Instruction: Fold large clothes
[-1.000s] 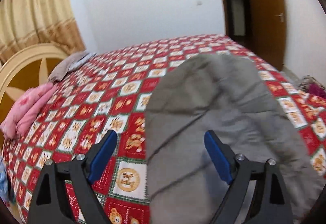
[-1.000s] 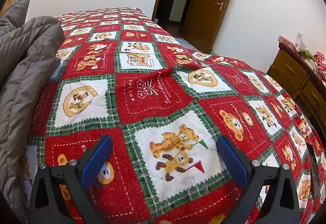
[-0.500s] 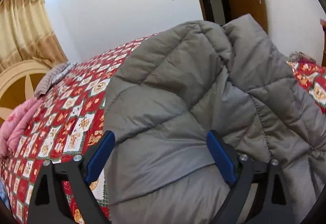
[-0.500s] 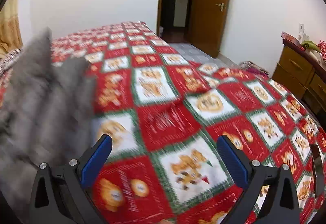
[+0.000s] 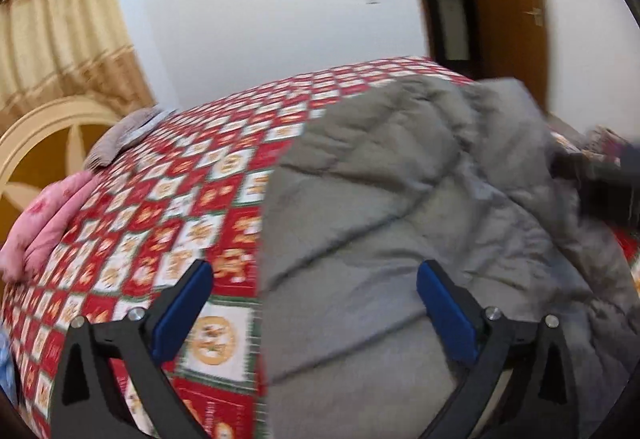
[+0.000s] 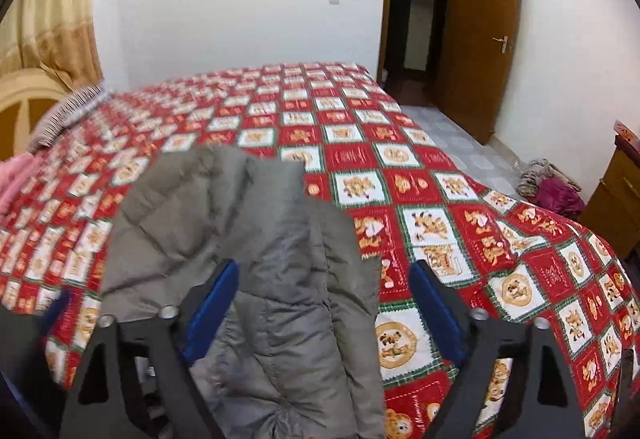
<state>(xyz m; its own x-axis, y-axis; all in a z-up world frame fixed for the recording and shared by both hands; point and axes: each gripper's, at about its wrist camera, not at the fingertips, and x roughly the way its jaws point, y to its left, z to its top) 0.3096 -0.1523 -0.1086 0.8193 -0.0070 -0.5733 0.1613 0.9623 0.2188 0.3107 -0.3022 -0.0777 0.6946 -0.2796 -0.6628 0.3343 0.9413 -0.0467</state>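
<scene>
A large grey quilted jacket lies bunched on the red patterned bedspread. My left gripper is open just above the jacket's near left edge, holding nothing. In the right wrist view the jacket rises between the jaws of my right gripper, which is open; the cloth drapes in front of the left blue pad and is not pinched. The bedspread fills the right half of that view.
Pink folded cloth and a grey striped cloth lie near the wooden headboard. A brown door stands open at the back. A heap of clothes lies on the floor beside a wooden dresser.
The right gripper has swung left, so the jacket now stands between its jaws instead of at the left edge. The left view shifted; the jacket settled lower and the scene is motion-blurred.
</scene>
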